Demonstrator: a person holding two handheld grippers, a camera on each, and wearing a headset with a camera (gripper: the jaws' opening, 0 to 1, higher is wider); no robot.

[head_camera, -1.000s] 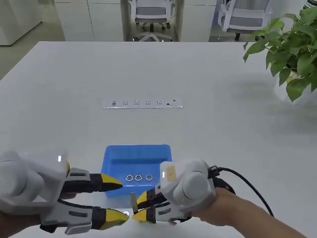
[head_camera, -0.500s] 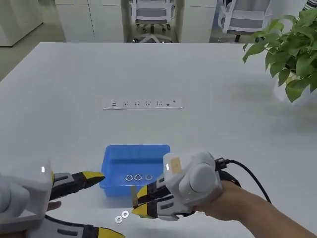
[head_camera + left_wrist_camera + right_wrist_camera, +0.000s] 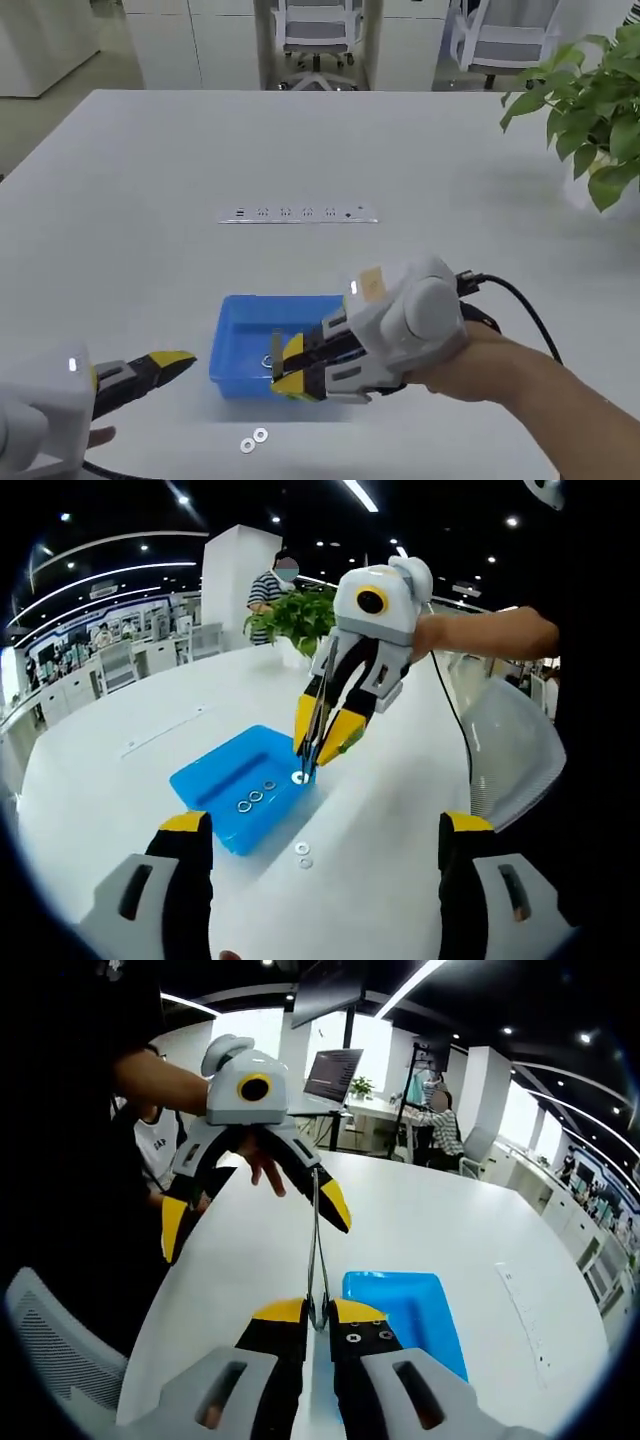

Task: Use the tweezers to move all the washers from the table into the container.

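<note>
Right gripper [image 3: 318, 1312]: its jaws are nearly closed and clamp the tweezers [image 3: 315, 1250] by the handle end. In the head view it sits low and centre, just right of the tray's near edge.
Tweezers: they run forward from the jaws, with the tips angled down into the blue container [image 3: 215, 770].
Washer at the tips [image 3: 299, 777]: in the left gripper view, a small ring sits right at the tweezer points, over the container's right corner. I cannot tell whether it is pinched or already lying on the tray floor.
Container: a shallow blue tray, lower centre of the head view. It holds a row of three washers [image 3: 256, 796] left of the tweezer tips.
Washers on the table [image 3: 254, 440]: two lie side by side on the white table [image 3: 150, 180], just below the tray's near edge at the bottom of the head view.
Left gripper [image 3: 325, 822]: its jaws are spread wide with nothing between them. It is at the lower left of the head view, apart from the tray.
Step in hand: judged to be the drop-off of one washer into the tray.
Next move: most likely the tips ease apart so the ring falls. The tweezers then lift clear of the rim and come back to the nearer of the two loose washers. That pick calls for a low, flat approach and a light pinch on a thin ring.
</note>
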